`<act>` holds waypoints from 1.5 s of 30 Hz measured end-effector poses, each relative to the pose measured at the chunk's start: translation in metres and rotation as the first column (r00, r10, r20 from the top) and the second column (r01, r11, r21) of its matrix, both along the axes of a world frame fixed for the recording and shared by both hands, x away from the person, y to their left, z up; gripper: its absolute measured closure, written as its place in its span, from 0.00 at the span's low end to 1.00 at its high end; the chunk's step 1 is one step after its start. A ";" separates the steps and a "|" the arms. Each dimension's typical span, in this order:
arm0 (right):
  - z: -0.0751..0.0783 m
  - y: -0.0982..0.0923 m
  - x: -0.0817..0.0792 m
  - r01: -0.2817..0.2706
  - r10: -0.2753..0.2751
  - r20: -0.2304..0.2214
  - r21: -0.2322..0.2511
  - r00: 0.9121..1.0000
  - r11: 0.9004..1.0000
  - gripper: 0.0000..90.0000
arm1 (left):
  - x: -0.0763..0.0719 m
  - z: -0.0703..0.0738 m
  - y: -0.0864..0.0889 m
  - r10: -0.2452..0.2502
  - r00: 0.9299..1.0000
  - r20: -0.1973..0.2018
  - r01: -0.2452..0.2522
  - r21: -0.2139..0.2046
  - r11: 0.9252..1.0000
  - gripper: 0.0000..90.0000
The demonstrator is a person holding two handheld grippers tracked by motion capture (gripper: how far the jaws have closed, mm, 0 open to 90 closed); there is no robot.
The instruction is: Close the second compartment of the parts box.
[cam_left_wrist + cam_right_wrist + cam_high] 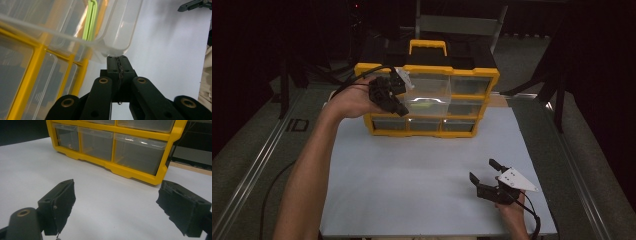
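Grippers — two; one drawer [428, 95] out, perhaps gripped.

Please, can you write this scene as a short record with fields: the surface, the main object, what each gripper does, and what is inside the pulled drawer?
surface: white table top
main object: yellow drawer organizer with a handle on top, at the far side
pulled drawer: clear drawer, drawn out of the upper row
drawer content: thin green item
left gripper: jaws closed on the drawer's front lip
right gripper: jaws wide apart, empty, low over the table, facing the organizer
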State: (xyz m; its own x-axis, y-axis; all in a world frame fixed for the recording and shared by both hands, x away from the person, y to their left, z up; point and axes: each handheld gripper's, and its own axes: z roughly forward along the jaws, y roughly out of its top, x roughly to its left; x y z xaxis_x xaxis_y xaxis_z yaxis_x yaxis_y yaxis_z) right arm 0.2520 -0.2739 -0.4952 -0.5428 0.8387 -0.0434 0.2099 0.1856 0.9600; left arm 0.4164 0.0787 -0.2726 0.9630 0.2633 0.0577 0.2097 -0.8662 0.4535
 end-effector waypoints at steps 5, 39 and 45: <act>0.000 0.000 0.000 0.000 0.000 -0.001 0.000 1.000 1.000 0.16 | 0.000 -0.001 -0.005 -0.008 1.000 0.003 0.008 -0.012 1.000 1.00; -0.001 0.001 0.001 -0.002 0.002 -0.001 -0.004 1.000 1.000 0.16 | 0.009 -0.003 -0.007 0.023 0.999 0.026 -0.022 -0.033 0.999 1.00; 0.000 0.001 0.001 -0.001 0.001 -0.003 -0.003 1.000 1.000 0.16 | 0.010 -0.003 -0.007 0.024 0.999 0.024 -0.024 -0.030 0.999 1.00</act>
